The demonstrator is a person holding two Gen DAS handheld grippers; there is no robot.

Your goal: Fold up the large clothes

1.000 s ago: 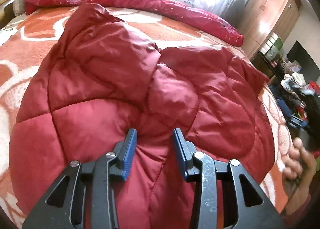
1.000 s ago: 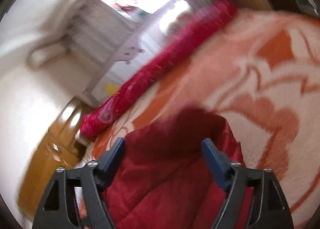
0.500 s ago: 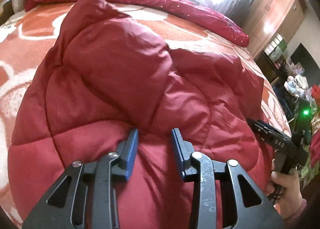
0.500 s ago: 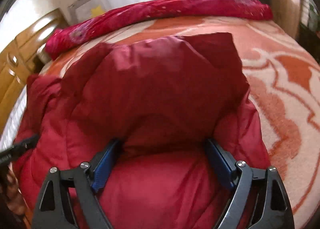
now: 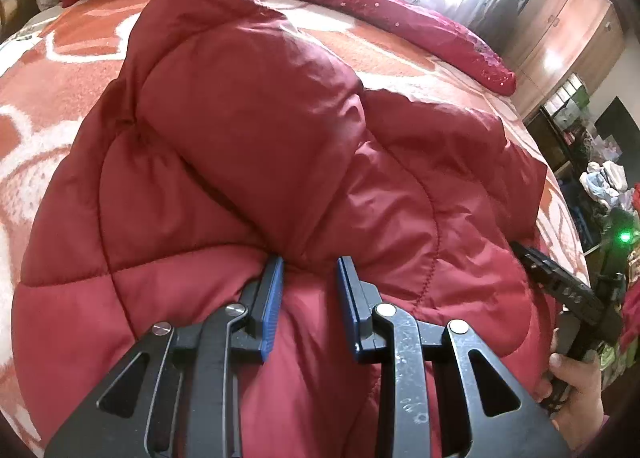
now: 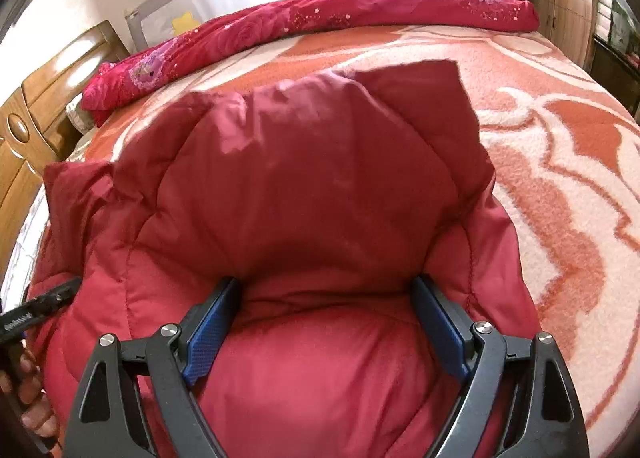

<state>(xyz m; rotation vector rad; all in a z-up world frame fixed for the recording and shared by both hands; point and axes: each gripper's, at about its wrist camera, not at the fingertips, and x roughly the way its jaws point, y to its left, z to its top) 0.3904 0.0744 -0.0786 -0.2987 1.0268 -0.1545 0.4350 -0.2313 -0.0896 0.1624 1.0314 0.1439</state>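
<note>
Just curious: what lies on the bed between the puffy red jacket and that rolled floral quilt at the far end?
Only bare orange-and-cream blanket separates the jacket from the quilt, clearest in the right wrist view.

your quilted jacket [image 5: 256, 162] lies on the blanket [image 6: 560, 186] — a rolled quilt [image 6: 320, 18] behind it, the wardrobe [image 5: 568, 38] far right, both grippers at its near edge.

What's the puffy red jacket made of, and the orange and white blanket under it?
The puffy dark red quilted jacket looks like smooth, slightly shiny synthetic shell, perhaps nylon, stitched over soft padding; light glints off it. The orange and white patterned blanket looks like fuzzy fleece: matte, with a nubbly pile.
</note>
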